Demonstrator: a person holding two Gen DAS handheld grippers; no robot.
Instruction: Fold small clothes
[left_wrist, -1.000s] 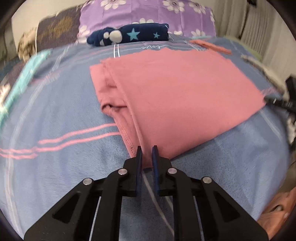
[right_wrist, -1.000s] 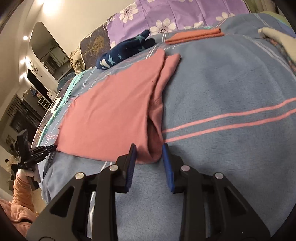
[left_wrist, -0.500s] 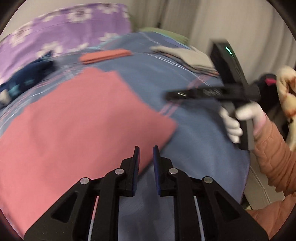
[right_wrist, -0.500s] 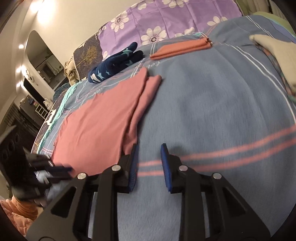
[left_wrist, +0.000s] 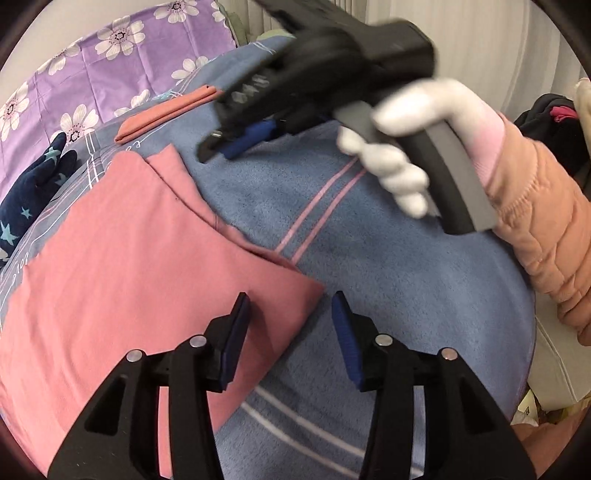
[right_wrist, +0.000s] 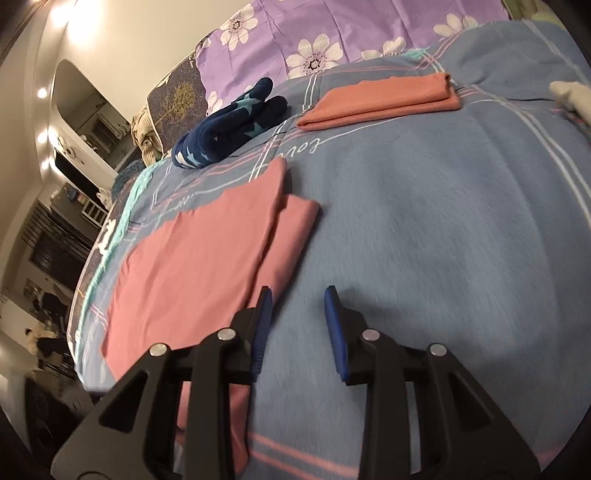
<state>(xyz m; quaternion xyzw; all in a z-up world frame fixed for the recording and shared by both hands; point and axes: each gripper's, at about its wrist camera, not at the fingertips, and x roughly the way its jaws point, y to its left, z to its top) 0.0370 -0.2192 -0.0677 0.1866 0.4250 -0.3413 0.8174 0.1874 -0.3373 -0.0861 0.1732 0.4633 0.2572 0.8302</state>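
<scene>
A pink garment (left_wrist: 122, 251) lies folded flat on the blue striped bedspread (left_wrist: 388, 266); it also shows in the right wrist view (right_wrist: 207, 266). My left gripper (left_wrist: 290, 310) is open and empty, its jaws either side of the garment's near right corner. My right gripper (right_wrist: 297, 295) is open and empty just off the garment's right edge, over the bedspread (right_wrist: 443, 221). The right gripper also shows in the left wrist view (left_wrist: 236, 144), blurred, held by a white-gloved hand above the bed.
A folded orange cloth (right_wrist: 384, 101) lies near the purple flowered pillow (right_wrist: 351, 33). A navy star-patterned item (right_wrist: 229, 125) lies beside it. A pale cloth (right_wrist: 570, 96) sits at the right edge. The bed's edge drops off at the right (left_wrist: 532, 332).
Both grippers have opened wider. The left gripper has swung round to the garment's near right corner. The right gripper has lifted away from the garment's edge and moved right.
</scene>
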